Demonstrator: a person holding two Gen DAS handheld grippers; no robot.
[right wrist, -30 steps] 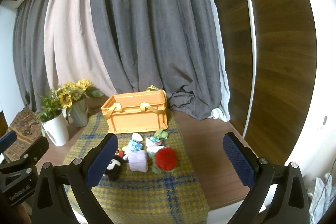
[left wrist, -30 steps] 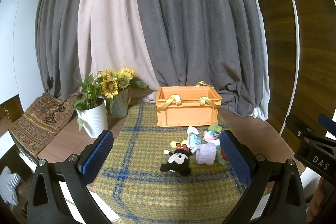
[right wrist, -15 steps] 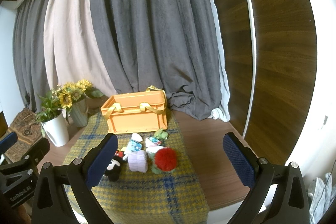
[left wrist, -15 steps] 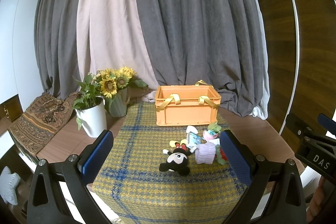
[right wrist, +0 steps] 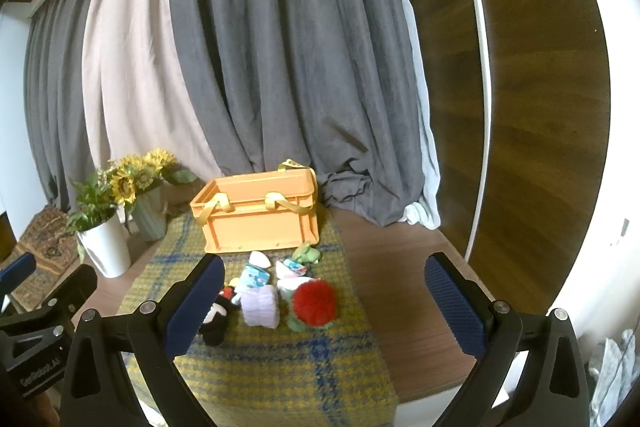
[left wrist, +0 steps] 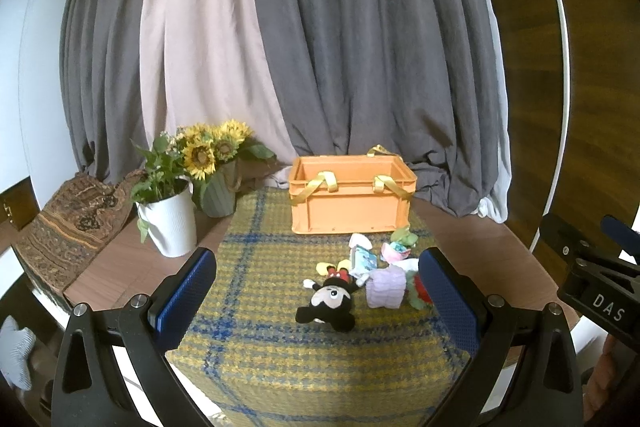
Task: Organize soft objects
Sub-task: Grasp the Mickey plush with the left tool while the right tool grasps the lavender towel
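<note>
1. At the left of the left-wrist frame, a white pot (left wrist: 170, 221) of greenery and a green vase (left wrist: 218, 195) of sunflowers stand on the wood table (left wrist: 124, 267) beside a patterned cushion (left wrist: 68, 223). Neither has shifted over the past second.

2. At lower centre, the left gripper (left wrist: 316, 301) hangs above the plaid cloth (left wrist: 256, 347), its blue pads spread wide with nothing between them. Compared with a second ago the scene sits a touch lower and nearer in this view, so the gripper has crept slightly forward. It remains well apart from the toys.

3. The mouse doll (left wrist: 330, 301) lies face-up at the centre of the cloth. Just to its right sits a lilac knit (left wrist: 386, 287), with small pastel toys (left wrist: 394, 251) clustered behind it.

4. Beyond them, at mid-frame, the orange crate (left wrist: 350, 199) stands open with yellow straps draped over its rim. Its inside is not visible from here.

5. In the right-wrist frame, the right gripper (right wrist: 324, 301) is likewise spread and empty. Its left pad overlaps the doll (right wrist: 216, 319) in the picture only. The red pompom (right wrist: 314, 303) sits at centre, touching the knit (right wrist: 260, 307), and the crate (right wrist: 260, 219) stands behind them.

6. This view has barely altered in the last second. Judging by the heap, sorting has not begun: every toy in sight lies on the cloth, and the doll looks like the nearest first pick.
</note>
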